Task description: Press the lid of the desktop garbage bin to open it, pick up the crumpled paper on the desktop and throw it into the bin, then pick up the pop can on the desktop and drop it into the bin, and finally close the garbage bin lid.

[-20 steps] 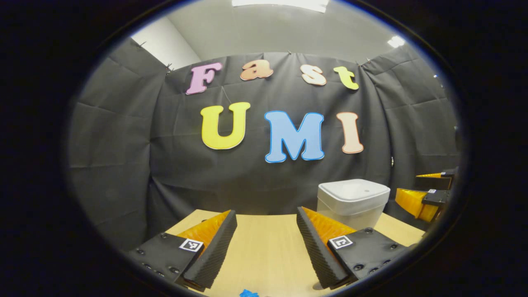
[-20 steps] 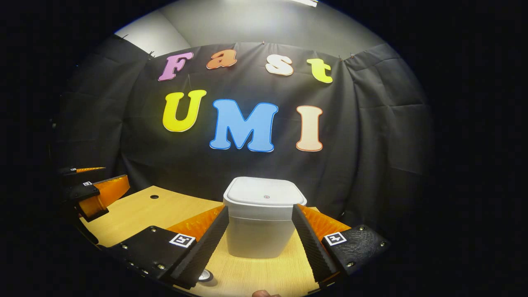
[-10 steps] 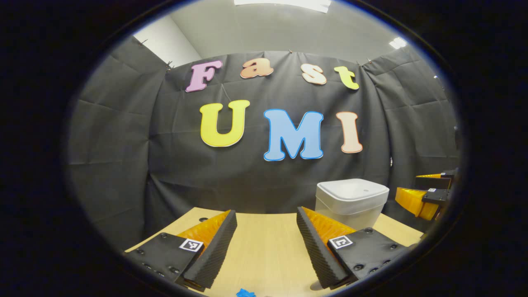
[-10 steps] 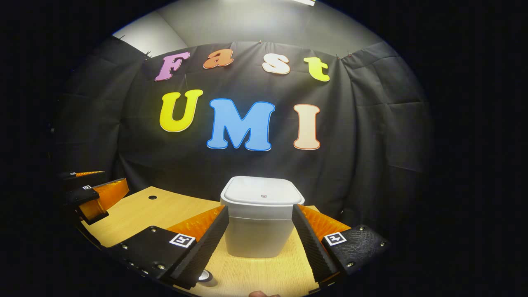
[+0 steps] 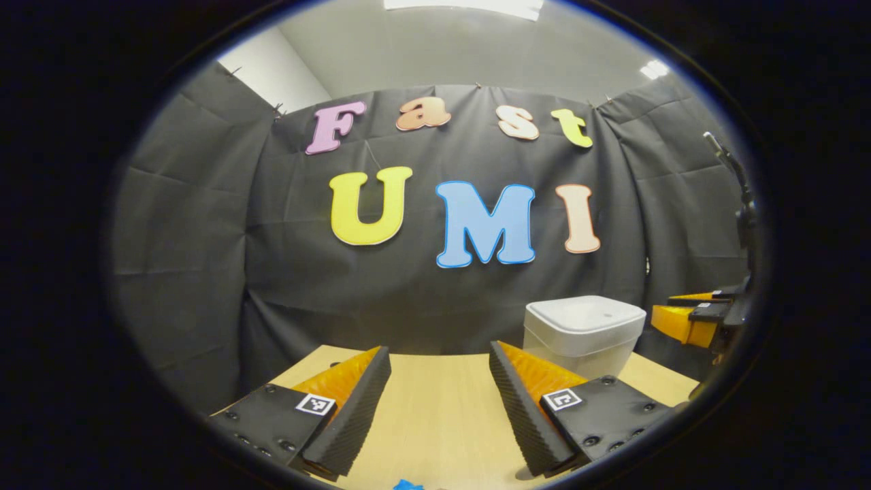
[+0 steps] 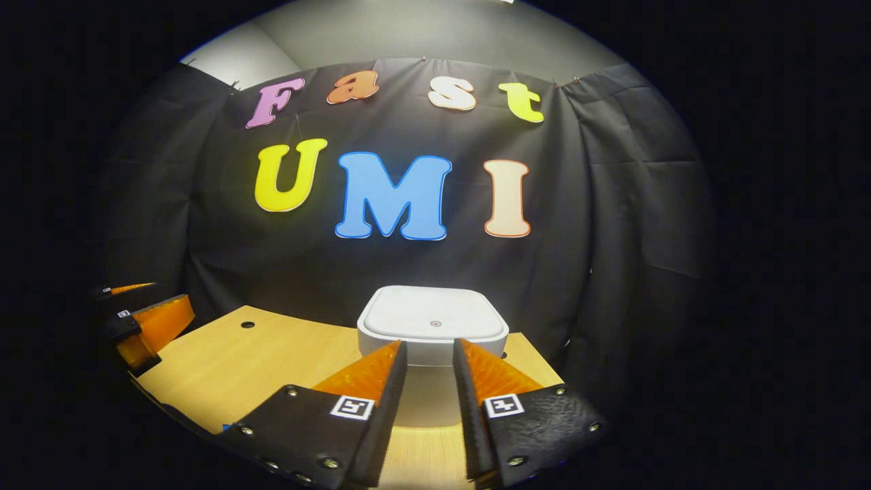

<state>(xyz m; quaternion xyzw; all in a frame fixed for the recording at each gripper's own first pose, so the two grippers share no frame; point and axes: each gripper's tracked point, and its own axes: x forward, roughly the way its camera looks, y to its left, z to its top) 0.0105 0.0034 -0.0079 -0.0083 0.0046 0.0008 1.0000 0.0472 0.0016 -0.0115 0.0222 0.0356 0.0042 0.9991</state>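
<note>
Plastic, light and stiff, was judged the make of the garbage bin (image 6: 433,340), standing lidded on the surface (image 6: 238,361); its lid (image 6: 433,318) would best be pressed from above. Just before it, the right hand-held gripper (image 6: 430,354) was narrowed, holding nothing. The left hand-held gripper (image 5: 439,367) was spread wide, empty.

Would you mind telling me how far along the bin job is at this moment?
Nothing looks done yet: the bin's lid is shut. In hand: the right gripper sits in front of the bin, above lid height, fingers narrowed to a small gap with nothing between them, likely lining up the press. The left gripper is open over the table. Left: pressing, paper, can, closing.
</note>
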